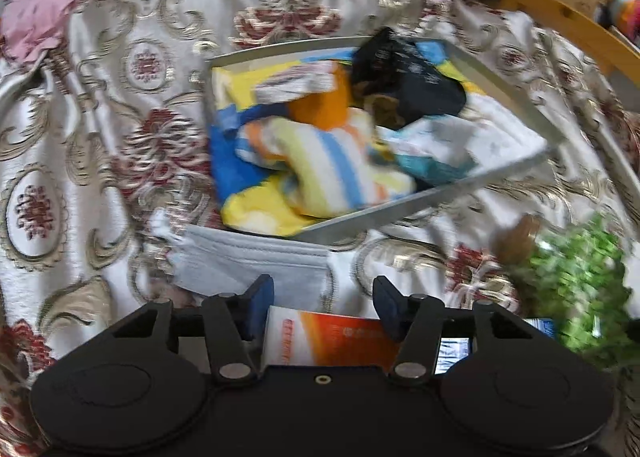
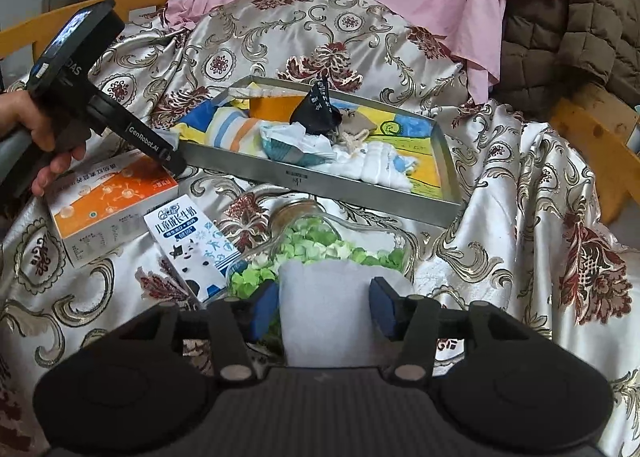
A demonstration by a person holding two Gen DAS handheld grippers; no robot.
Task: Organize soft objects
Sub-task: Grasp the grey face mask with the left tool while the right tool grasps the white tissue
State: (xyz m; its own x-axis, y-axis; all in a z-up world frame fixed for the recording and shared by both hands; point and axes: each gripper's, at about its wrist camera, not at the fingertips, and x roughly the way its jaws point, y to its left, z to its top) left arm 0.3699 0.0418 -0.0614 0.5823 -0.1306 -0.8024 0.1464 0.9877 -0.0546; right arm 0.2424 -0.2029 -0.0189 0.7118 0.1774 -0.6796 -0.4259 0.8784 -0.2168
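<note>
White cloth between parted pads, seemingly loose.

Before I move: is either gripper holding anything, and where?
Apparently nothing. Right gripper: jaws open around the near end of a white cloth, not pressing. Left gripper: open, empty.

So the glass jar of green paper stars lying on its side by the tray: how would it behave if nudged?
The glass jar lies on its side, so it would probably roll. The satin cloth looks slick, so it may also slide. Being glass, it is likely fragile, and the paper stars probably add little weight.
</note>
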